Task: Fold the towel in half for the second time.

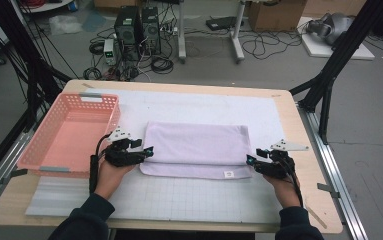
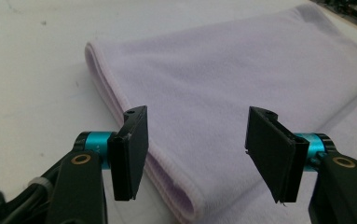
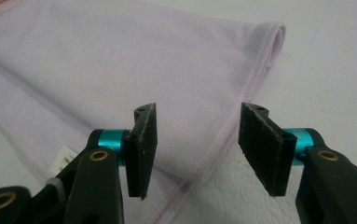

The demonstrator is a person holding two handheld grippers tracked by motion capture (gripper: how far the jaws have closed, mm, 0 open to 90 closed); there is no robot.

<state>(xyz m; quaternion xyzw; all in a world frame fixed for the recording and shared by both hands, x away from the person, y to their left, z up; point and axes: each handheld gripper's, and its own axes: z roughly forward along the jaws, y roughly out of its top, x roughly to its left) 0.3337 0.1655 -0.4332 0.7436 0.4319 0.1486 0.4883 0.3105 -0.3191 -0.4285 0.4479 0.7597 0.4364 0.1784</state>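
Note:
A pale lilac towel [image 1: 196,148] lies folded on the white mat in the middle of the table, its lower layer sticking out at the front with a small white label [image 1: 228,174]. My left gripper [image 1: 149,150] sits at the towel's left edge, jaws open, nothing pinched. In the left gripper view the towel's folded edge [image 2: 134,112] runs just beyond the open left gripper [image 2: 197,154]. My right gripper [image 1: 250,160] is at the towel's right front corner, also open. The towel's hem [image 3: 241,107] passes under the gap of the right gripper [image 3: 197,149].
A pink plastic basket [image 1: 43,161] stands at the table's left, close beside my left hand. The white mat [image 1: 189,197] reaches toward the table's front edge. Black frame poles rise at both sides, and computers and cables lie on the floor beyond.

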